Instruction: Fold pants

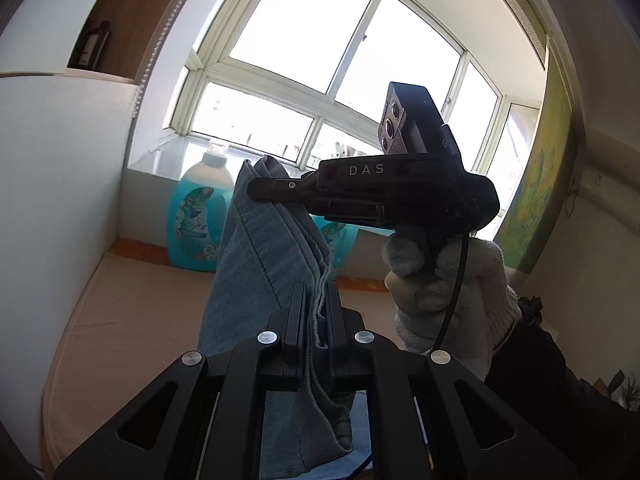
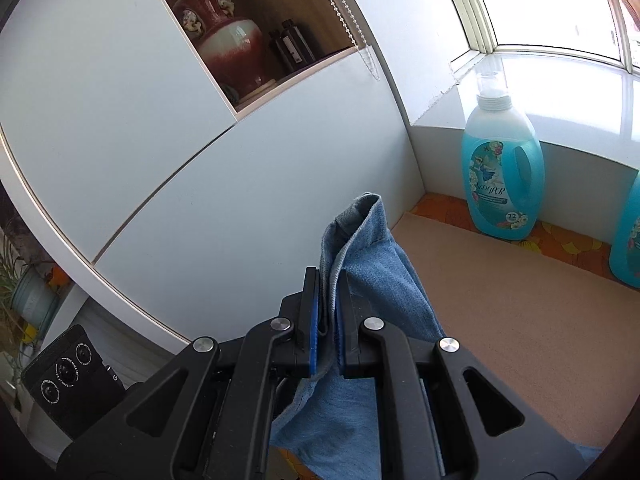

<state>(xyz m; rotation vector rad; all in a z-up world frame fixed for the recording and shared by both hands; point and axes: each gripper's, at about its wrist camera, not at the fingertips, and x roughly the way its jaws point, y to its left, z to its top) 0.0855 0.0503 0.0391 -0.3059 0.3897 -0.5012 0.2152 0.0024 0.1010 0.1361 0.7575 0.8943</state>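
Up close in the left wrist view, left gripper (image 1: 314, 312) clamping tight on the pants (image 1: 256, 256), fingers (image 1: 298, 316) squeezing a bunched hem edge with grey stitching poking out between them. Denim rising from there up to the right gripper (image 1: 276, 192), also pinching the fabric near its top fold, so the light blue jeans hanging lifted in the air between the two, clear of the bed (image 1: 120, 320) below. Gloved hand (image 1: 444, 280) wrapping the right gripper's handle, black cable trailing down past it, dark sleeve (image 1: 532, 356) behind. Same story in the right wrist view: right gripper (image 2: 328, 316) closing on the pants (image 2: 376, 252), blue-padded fingers (image 2: 314, 320) pressing a folded edge, cloth sticking up past the tips and draping down underneath. Corner of the other gripper's camera block (image 2: 68, 372) peeking in low on the left. Further back, tan bed cover (image 2: 520, 300) lying flat with an orange patterned strip along the far edge, and a blue detergent bottle (image 2: 500, 176) standing there against the wall, a second one (image 2: 628, 240) partly cut off beside it. Behind that, white cabinet (image 2: 200, 180) with an open niche holding a red and white vase (image 2: 228, 36) and a dark bottle (image 2: 292, 46). Bright window (image 1: 320, 40) glaring at the very back.
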